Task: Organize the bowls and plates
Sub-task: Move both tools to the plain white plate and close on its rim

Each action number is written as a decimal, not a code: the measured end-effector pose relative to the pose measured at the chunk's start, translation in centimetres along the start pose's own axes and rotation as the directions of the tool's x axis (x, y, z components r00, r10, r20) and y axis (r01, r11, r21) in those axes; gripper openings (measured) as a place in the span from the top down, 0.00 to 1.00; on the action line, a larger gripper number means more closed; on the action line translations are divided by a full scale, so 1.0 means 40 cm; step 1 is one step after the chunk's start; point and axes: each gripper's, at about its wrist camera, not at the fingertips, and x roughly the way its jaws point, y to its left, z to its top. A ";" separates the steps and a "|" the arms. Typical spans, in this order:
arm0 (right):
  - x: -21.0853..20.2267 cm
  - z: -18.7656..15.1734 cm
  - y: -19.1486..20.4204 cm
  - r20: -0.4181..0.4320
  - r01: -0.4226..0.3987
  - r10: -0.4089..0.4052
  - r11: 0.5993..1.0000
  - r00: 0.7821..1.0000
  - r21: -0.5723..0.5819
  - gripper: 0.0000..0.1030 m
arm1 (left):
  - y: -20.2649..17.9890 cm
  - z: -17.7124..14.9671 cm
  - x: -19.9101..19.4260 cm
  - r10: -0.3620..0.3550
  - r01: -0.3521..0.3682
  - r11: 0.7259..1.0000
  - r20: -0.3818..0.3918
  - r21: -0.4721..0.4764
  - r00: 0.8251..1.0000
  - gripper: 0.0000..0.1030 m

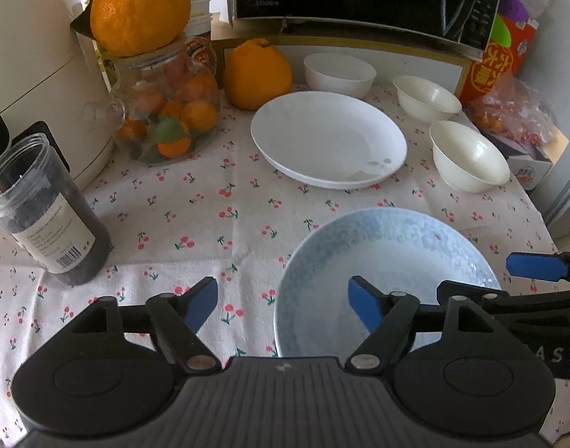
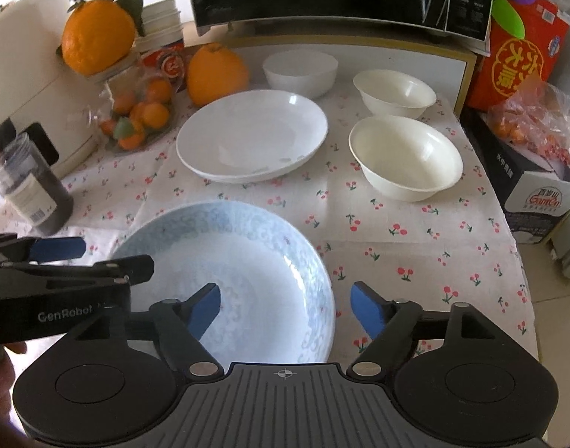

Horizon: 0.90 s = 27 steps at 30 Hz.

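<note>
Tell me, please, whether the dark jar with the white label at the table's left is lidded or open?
Open: the dark jar shows a bare threaded rim with no lid. It stands upright on the cherry-print tablecloth.

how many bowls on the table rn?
3. White glossy bowl at the back beside the loose orange; cream bowl to its right; larger-looking cream bowl nearest, right of the white plate. None stacked; none seems hidden.
</note>
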 end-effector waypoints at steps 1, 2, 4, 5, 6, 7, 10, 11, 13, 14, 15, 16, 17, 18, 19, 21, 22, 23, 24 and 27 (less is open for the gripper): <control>0.001 0.007 -0.003 -0.001 -0.001 0.001 1.000 1.000 0.006 0.21 | 0.001 0.005 0.002 0.002 -0.002 1.000 0.001 -0.003 1.000 0.23; 0.003 0.014 -0.006 -0.004 -0.002 0.002 1.000 1.000 0.010 0.21 | 0.003 0.009 0.003 0.005 -0.005 1.000 0.003 -0.008 1.000 0.21; 0.006 0.031 -0.014 -0.005 -0.003 0.004 1.000 1.000 0.027 0.20 | 0.006 0.019 0.008 0.008 -0.008 1.000 0.003 -0.016 1.000 0.17; 0.007 0.039 -0.019 -0.007 -0.005 0.005 0.999 1.000 0.036 0.20 | 0.007 0.024 0.010 0.010 -0.010 1.000 0.004 -0.020 1.000 0.15; 0.009 0.047 -0.025 -0.008 -0.007 0.007 0.999 1.000 0.047 0.20 | 0.008 0.029 0.012 0.012 -0.012 1.000 0.004 -0.023 1.000 0.14; 0.012 0.057 -0.032 -0.008 -0.011 0.011 0.998 1.000 0.060 0.19 | 0.010 0.036 0.015 0.013 -0.013 1.000 0.004 -0.026 1.000 0.13; 0.023 0.083 -0.053 -0.010 -0.024 0.025 0.994 1.000 0.104 0.16 | 0.017 0.055 0.025 0.019 -0.019 0.999 0.008 -0.044 1.000 0.09; 0.028 0.092 -0.060 -0.010 -0.029 0.031 0.992 0.999 0.122 0.15 | 0.020 0.062 0.029 0.021 -0.021 0.998 0.010 -0.054 1.000 0.07; 0.039 0.109 -0.074 -0.014 -0.043 0.046 0.986 0.999 0.160 0.15 | 0.028 0.076 0.040 0.024 -0.023 0.997 0.014 -0.072 1.000 0.06; 0.046 0.116 -0.080 -0.015 -0.050 0.054 0.983 0.998 0.178 0.15 | 0.031 0.081 0.044 0.025 -0.023 0.997 0.019 -0.078 1.000 0.05; 0.053 0.124 -0.086 -0.015 -0.058 0.062 0.979 0.998 0.195 0.15 | 0.035 0.087 0.052 0.028 -0.025 0.996 0.026 -0.085 0.999 0.05; 0.060 0.131 -0.091 -0.014 -0.062 0.067 0.976 0.998 0.208 0.15 | 0.040 0.094 0.061 0.034 -0.031 0.995 0.032 -0.095 0.999 0.05; 0.067 0.137 -0.095 -0.014 -0.065 0.070 0.974 0.997 0.219 0.15 | 0.043 0.099 0.069 0.037 -0.033 0.994 0.035 -0.104 0.999 0.05; 0.077 0.146 -0.099 -0.012 -0.069 0.074 0.970 0.997 0.232 0.14 | 0.048 0.106 0.078 0.038 -0.033 0.993 0.037 -0.114 0.999 0.05; 0.086 0.152 -0.103 -0.013 -0.073 0.078 0.968 0.997 0.241 0.14 | 0.053 0.113 0.086 0.038 -0.032 0.992 0.039 -0.125 0.999 0.05; 0.105 0.166 -0.108 -0.015 -0.084 0.091 0.960 0.996 0.266 0.14 | 0.060 0.127 0.099 0.037 -0.030 0.989 0.049 -0.145 0.998 0.05; 0.117 0.173 -0.112 -0.017 -0.093 0.101 0.955 0.995 0.282 0.14 | 0.063 0.134 0.106 0.037 -0.028 0.988 0.055 -0.154 0.998 0.05; 0.127 0.179 -0.116 -0.017 -0.102 0.112 0.949 0.994 0.297 0.14 | 0.064 0.140 0.112 0.036 -0.025 0.987 0.061 -0.162 0.998 0.04; 0.140 0.185 -0.118 -0.019 -0.111 0.123 0.943 0.992 0.313 0.14 | 0.066 0.144 0.119 0.034 -0.022 0.985 0.066 -0.169 0.997 0.04; 0.172 0.196 -0.123 -0.022 -0.131 0.148 0.929 0.989 0.347 0.14 | 0.071 0.155 0.140 0.027 -0.009 0.980 0.087 -0.198 0.996 0.04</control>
